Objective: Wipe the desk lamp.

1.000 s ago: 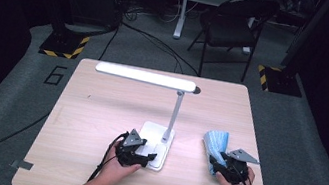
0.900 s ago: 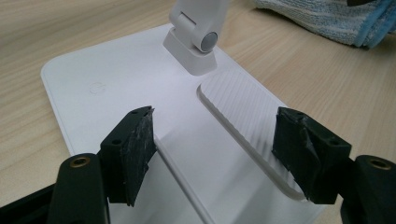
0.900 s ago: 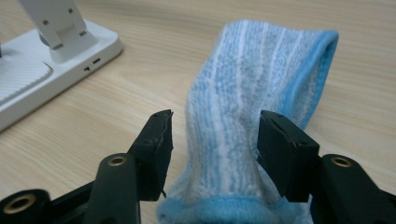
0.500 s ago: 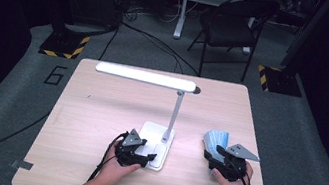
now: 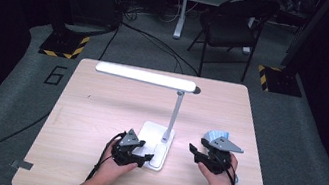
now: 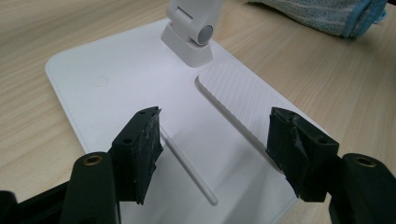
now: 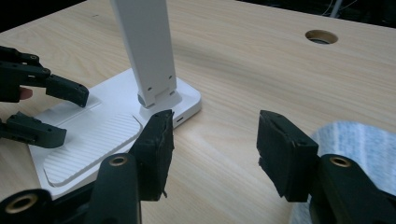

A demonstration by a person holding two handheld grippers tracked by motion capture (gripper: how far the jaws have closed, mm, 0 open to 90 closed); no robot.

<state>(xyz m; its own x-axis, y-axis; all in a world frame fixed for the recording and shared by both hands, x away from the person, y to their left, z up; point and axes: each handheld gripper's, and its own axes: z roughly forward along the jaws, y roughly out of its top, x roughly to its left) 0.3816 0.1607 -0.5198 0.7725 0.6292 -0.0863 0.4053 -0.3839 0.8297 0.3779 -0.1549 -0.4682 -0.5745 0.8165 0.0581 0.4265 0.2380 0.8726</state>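
On the pale wooden bench (image 5: 98, 112) the left tool (image 5: 137, 158) rested low at the near left corner of the flat white plastic lamp base (image 5: 151, 136). In the left gripper view its black jaws straddled the base's near edge, released, with nothing pressed between the pads; they had just been closing a little. This placing looked meant to steady the lamp so it would not slide. The left hand (image 5: 114, 168) came in from the near edge, forearm angled inward, wrist kept low and the tool pointing right toward the base.

The slim white lamp post (image 5: 175, 114) rose from the base's far end and carried the long white light bar (image 5: 145, 75) leftward over the bench.

To the right, the right tool (image 5: 198, 155) hovered just off the base, jaws released and empty in the right gripper view, having just been closing slightly. The folded light-blue cloth (image 5: 214, 134) lay on the bench just beyond and partly under it, probably set there within reach for wiping. The right hand (image 5: 217, 175) pointed the tool far and leftward.
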